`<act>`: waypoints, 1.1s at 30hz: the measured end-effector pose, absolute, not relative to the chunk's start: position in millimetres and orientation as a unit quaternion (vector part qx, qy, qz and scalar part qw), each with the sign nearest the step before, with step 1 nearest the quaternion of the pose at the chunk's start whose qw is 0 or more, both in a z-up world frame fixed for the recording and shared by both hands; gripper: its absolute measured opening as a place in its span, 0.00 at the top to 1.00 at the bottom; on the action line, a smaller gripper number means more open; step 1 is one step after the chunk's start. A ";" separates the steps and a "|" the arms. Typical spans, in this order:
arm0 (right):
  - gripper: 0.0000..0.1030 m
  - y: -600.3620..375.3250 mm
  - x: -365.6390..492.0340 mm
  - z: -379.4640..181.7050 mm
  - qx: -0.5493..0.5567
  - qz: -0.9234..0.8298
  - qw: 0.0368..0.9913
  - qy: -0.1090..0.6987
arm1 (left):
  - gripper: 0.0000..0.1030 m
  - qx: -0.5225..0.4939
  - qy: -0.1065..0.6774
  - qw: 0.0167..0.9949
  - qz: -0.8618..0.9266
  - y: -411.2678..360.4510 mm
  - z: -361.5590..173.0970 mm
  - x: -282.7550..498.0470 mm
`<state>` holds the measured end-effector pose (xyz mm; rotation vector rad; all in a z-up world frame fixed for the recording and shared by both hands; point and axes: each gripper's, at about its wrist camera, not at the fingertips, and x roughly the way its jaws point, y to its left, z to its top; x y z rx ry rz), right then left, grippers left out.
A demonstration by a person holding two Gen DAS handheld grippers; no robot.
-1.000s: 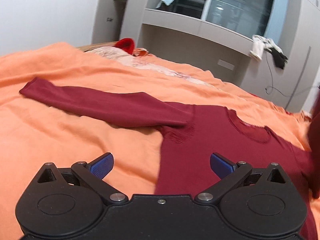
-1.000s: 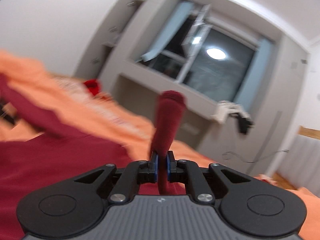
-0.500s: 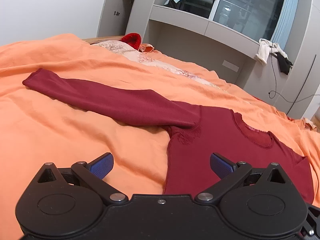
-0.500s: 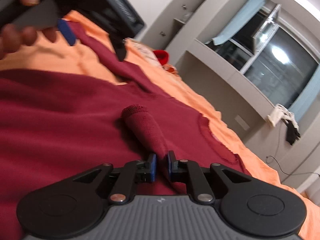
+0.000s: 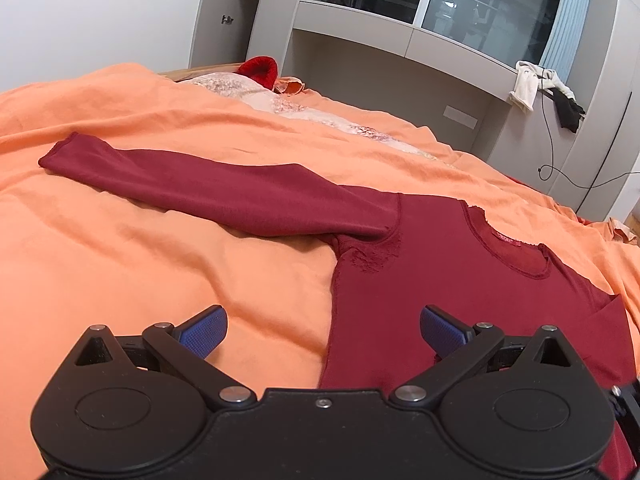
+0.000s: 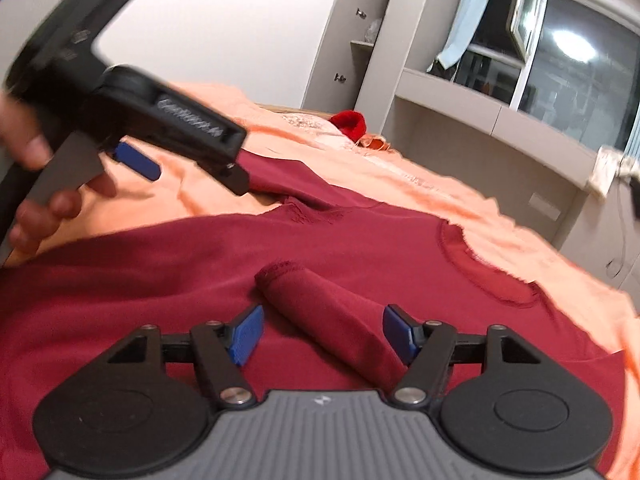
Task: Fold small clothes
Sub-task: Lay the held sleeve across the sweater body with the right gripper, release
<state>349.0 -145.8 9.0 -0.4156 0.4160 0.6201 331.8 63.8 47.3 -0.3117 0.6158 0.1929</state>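
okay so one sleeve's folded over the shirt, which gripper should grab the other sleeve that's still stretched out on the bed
Left. The left gripper is open at the shirt edge on the side where the outstretched sleeve lies. The right gripper, also open, sits over the folded sleeve, farther from it.

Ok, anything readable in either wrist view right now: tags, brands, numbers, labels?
Nothing can be read.
Neck tag inside the maroon shirt: pink marks, too small to read.
Raised lettering on the left gripper body, seen from the right wrist: motion-blurred, illegible.
Small logo mark on the right gripper housing: a symbol, not text.
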 end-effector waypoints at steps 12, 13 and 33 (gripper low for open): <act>0.81 -146.3 315.9 3.5 -0.251 0.368 0.865 0.231 | 0.01 -0.149 0.307 0.936 0.087 61.2 44.9 333.7; 0.81 -148.2 309.4 2.5 -0.258 0.369 0.863 0.228 | 0.01 -0.148 0.308 0.936 0.086 59.9 44.3 333.7; 0.27 -328.6 307.0 16.9 -0.180 0.087 0.961 0.189 | 0.01 -0.004 0.353 0.935 0.039 -5.3 7.6 337.0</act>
